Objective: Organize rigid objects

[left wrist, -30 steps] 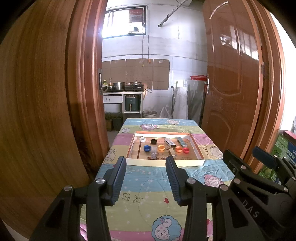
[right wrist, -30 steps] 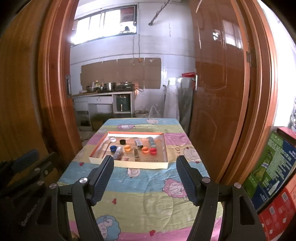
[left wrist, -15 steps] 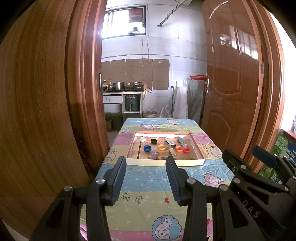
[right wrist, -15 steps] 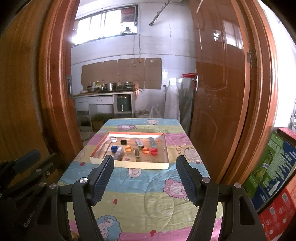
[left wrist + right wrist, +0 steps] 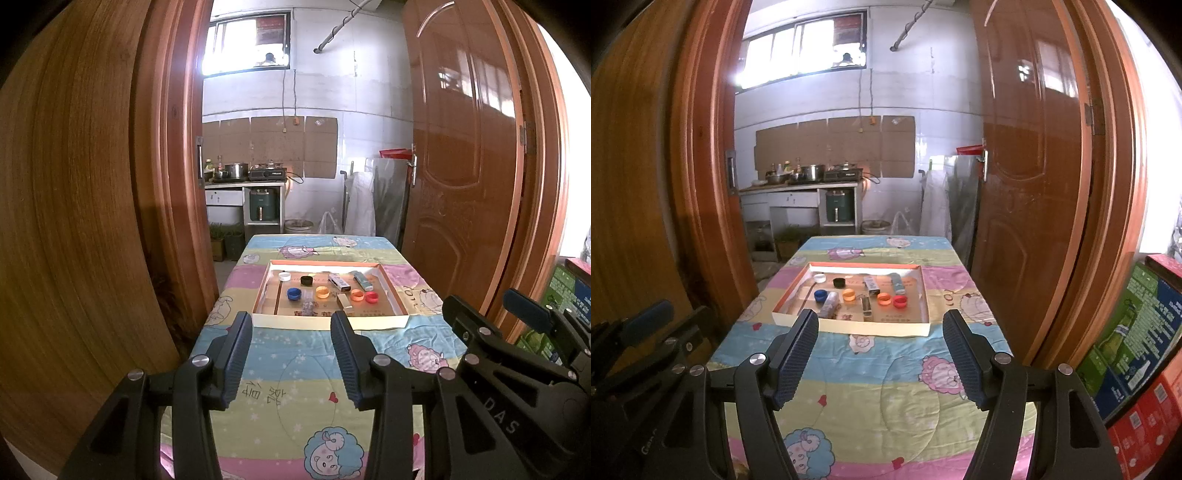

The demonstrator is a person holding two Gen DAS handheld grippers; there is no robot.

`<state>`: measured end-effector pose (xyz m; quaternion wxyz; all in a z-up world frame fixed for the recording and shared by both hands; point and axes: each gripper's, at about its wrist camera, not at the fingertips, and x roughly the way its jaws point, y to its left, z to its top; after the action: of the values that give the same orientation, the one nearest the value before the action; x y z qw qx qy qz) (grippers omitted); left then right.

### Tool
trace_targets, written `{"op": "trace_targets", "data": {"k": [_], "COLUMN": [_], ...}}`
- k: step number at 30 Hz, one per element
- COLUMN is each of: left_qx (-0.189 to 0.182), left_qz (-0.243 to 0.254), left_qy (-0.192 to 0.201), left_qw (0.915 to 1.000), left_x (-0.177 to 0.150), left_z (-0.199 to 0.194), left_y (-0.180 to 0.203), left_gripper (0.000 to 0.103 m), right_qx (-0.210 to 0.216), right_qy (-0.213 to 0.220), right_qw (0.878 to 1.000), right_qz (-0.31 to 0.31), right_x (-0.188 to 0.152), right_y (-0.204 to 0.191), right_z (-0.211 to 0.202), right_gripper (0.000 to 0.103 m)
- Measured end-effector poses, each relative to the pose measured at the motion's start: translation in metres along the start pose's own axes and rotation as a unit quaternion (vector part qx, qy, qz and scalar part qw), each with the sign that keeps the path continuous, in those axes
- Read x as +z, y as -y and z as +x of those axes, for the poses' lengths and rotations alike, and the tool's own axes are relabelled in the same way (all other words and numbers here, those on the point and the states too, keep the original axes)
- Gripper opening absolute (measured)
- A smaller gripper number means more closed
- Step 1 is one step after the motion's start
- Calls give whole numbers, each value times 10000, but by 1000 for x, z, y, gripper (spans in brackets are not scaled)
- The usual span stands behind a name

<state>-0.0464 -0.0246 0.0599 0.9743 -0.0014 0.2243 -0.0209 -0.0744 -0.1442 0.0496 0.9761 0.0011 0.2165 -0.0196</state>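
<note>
A shallow cardboard tray [image 5: 325, 322] [image 5: 871, 325] lies on the table's far half. It holds several bottle caps: white [image 5: 284, 275], black [image 5: 306, 280], blue [image 5: 294, 294], two orange [image 5: 322, 292] and red [image 5: 372, 297], plus small boxes [image 5: 339, 282] and a clear bottle [image 5: 829, 302]. My left gripper [image 5: 291, 349] is open and empty, above the near part of the table, well short of the tray. My right gripper [image 5: 881, 349] is open and empty, also short of the tray.
The table wears a striped cartoon cloth [image 5: 295, 384]. Wooden door panels stand close on the left [image 5: 92, 221] and right [image 5: 465, 184]. Coloured cartons [image 5: 1137, 339] are stacked at the right. A kitchen counter [image 5: 798, 184] stands behind the table.
Both grippers have drifted very slightly; the view is almost unchanged. Jaws stay open.
</note>
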Motion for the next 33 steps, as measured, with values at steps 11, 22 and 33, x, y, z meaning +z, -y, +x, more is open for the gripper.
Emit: {"op": "trace_targets", "data": {"k": [11, 22, 33], "left_qx": [-1, 2, -16], "left_qz": [1, 19, 23], "left_qy": [-4, -16, -27], "left_qw": [10000, 10000, 10000], "left_x": [0, -2, -5], "left_z": [0, -1, -3], "left_y": [0, 0, 1], "left_gripper": [44, 44, 44], "right_qx": [-2, 0, 10], "right_qy": [2, -1, -8], "right_qw": [10000, 10000, 10000], "right_qz": [-1, 2, -5], "right_x": [0, 0, -1], "right_y": [0, 0, -4], "right_z": [0, 0, 1], "right_gripper": [72, 72, 72]}}
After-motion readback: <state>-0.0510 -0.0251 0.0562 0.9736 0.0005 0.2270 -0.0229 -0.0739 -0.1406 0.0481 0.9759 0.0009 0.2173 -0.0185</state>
